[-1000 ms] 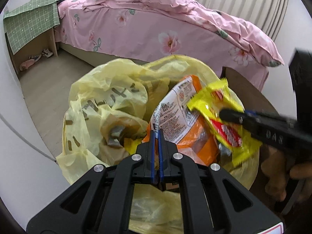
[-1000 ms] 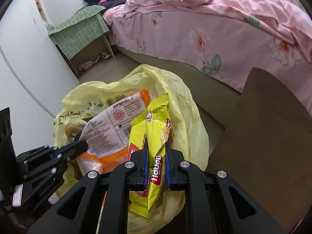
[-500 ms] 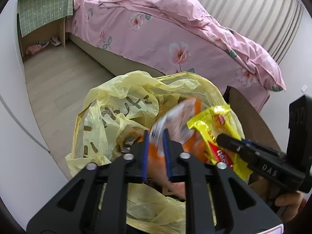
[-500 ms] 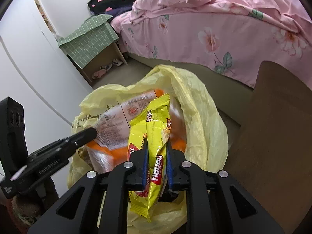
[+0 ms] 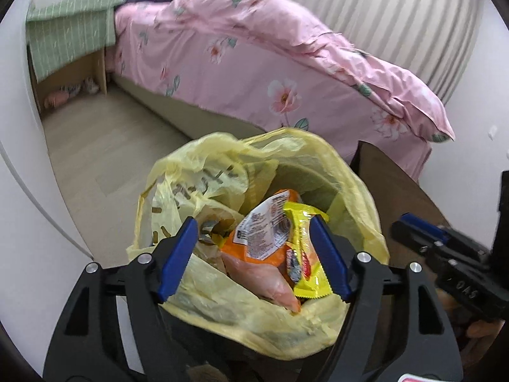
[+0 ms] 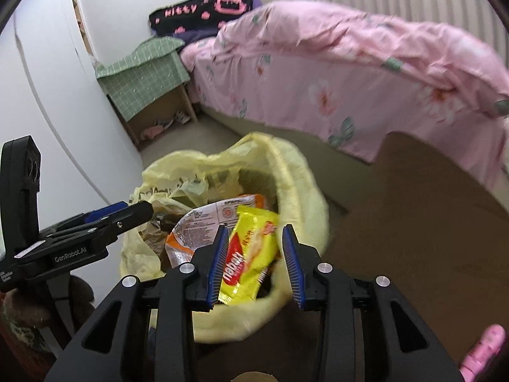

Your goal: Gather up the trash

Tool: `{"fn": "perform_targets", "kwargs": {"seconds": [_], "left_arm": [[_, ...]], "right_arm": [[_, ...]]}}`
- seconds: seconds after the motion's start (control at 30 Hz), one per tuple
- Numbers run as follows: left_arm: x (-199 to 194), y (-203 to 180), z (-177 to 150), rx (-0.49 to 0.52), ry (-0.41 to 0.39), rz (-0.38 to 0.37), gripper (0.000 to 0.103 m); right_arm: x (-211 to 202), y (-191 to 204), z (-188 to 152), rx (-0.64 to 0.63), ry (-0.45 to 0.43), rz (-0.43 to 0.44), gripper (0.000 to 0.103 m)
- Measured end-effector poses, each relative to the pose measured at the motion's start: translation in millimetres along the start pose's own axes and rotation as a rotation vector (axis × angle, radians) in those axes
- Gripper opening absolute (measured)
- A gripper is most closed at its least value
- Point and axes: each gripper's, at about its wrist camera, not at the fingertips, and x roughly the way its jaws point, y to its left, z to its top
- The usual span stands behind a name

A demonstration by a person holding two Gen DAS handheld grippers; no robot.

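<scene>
Both wrappers lie in the yellow bag point(image 5: 321, 172): the left gripper point(image 5: 254, 258) opens above the orange packet point(image 5: 264, 242), the right gripper point(image 6: 254, 264) opens around the yellow wrapper point(image 6: 251, 251), dropping trash inside.

Home bedroom, pink floral bed point(image 5: 254, 73) (rumpled), nightstand point(image 6: 149, 95)

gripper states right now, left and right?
Left gripper: jaws opening wide, gripping nothing; orange wrapper lies in the yellow bag.
Right gripper: jaws opening, yellow wrapper between them, unpinched.
</scene>
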Motion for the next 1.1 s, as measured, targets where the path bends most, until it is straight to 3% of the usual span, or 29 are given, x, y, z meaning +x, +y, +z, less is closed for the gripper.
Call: {"fn": "perform_targets", "kwargs": {"seconds": [0.2,0.43,0.57,0.83,1.1], "left_arm": [[-50.3,-42.3,-19.8,0.133,-0.053,-0.038,0.069],[-104.3,-83.4,-56.9,0.239,-0.058,-0.056,0.069],[-133.0,-98.9,-72.8,0.281,-0.1,0.024,0.069],[-170.5,-100.2,-88.7,0.318,-0.144,0.021,0.069],[-179.1,-101.2,-92.8,0.326,-0.154,0.009,0.069]], "right_arm": [[-82.7,-2.0,-34.6,-0.013,-0.114,-0.106,0.041],[-160.2,-0.1,-88.4,0.077,-0.145,-0.188,0.041],[-190.8,11.7,-113.0,0.109,-0.184,-0.247,0.041],[-228.0,38.5,-145.3,0.129,-0.243,-0.311,0.041],[-235.8,43.8,-147.1,0.134,-0.258,-0.312,0.041]]}}
